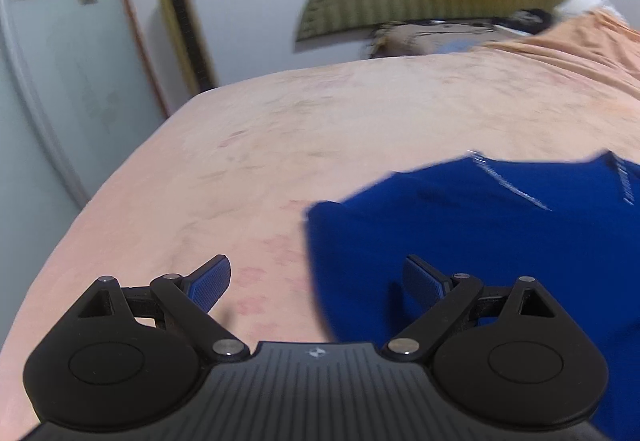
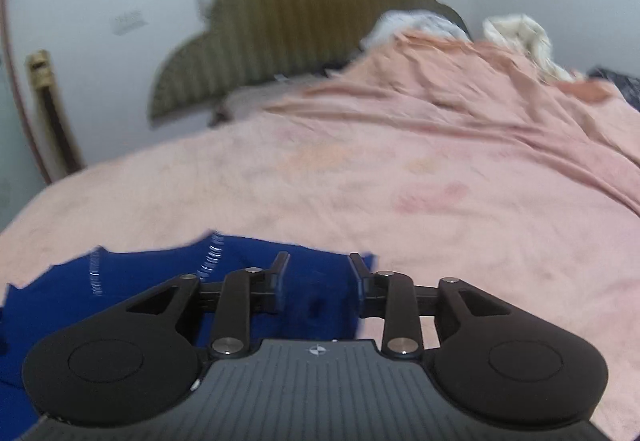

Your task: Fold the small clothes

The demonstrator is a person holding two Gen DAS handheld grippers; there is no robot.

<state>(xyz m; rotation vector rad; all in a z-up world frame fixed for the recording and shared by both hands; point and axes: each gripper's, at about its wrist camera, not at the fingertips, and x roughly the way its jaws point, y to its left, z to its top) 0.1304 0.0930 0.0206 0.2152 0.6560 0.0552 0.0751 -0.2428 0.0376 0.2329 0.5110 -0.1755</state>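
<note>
A small blue garment point(image 1: 480, 241) with white lettering lies flat on the pink bedspread point(image 1: 280, 145). My left gripper point(image 1: 316, 281) is open wide and empty, hovering over the garment's left edge; its right finger is above the cloth, its left finger above the bedspread. In the right wrist view the same blue garment point(image 2: 120, 293) lies at lower left. My right gripper point(image 2: 320, 277) is open and empty, above the garment's right edge.
A green-brown headboard point(image 2: 304, 25) stands at the far end of the bed. A rumpled pink sheet point(image 2: 500, 101) and white cloth point(image 2: 516, 37) pile up at the far right. A gold tower fan point(image 1: 182, 25) stands by the wall at left.
</note>
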